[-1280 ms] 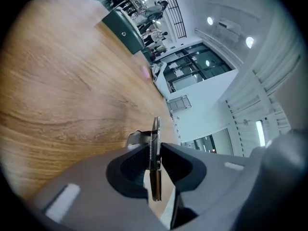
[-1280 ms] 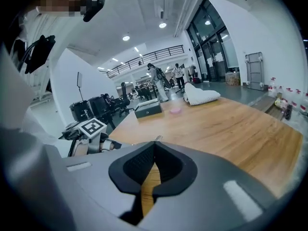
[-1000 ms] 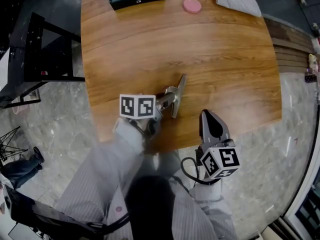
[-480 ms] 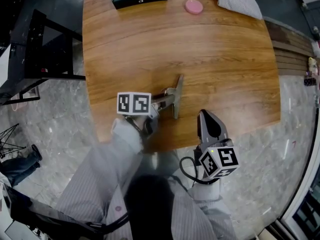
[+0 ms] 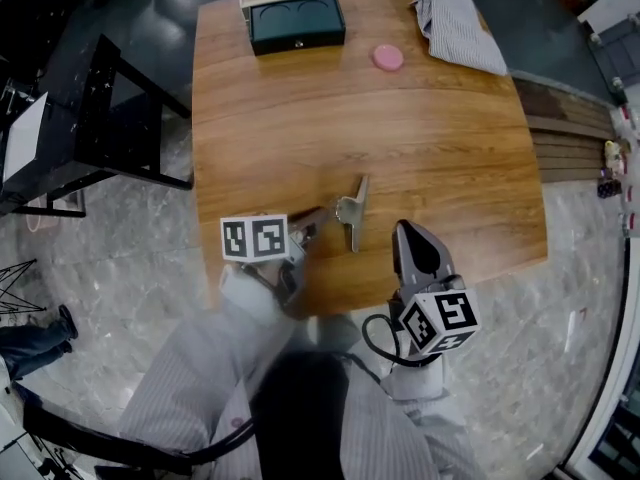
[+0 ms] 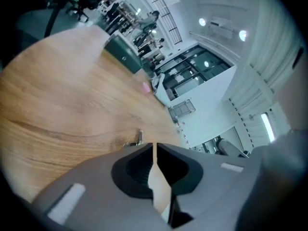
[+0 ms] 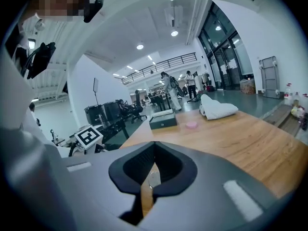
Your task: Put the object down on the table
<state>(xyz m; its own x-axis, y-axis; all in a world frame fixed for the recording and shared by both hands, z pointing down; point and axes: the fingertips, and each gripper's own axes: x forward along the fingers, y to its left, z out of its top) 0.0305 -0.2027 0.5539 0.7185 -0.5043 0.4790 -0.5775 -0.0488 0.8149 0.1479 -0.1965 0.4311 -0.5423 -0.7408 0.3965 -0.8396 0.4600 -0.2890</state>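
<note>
1. Big wooden table [image 5: 440,118] fills my head view, with a grey stone floor around it.
2. At the far right corner I see a striped cloth [image 5: 455,28] lying crumpled.
3. At the far edge sits a dark box [image 5: 297,23], lid closed.
4. My left gripper [image 5: 316,216] is low over the near part of the table. Its jaws are closing, only a thin slit shows between them, and nothing is in that slit.
5. My right gripper [image 5: 409,230] hangs at the near table edge, jaw tips together, holding nothing.
6. There's the metal piece [image 5: 352,208]. It lies flat on the wood, just beyond the left jaw tips and free of them. In the left gripper view it shows [image 6: 138,138] right above the jaws.
7. Smallest thing is a pink disc [image 5: 388,57], on the table between the box and the cloth.
</note>
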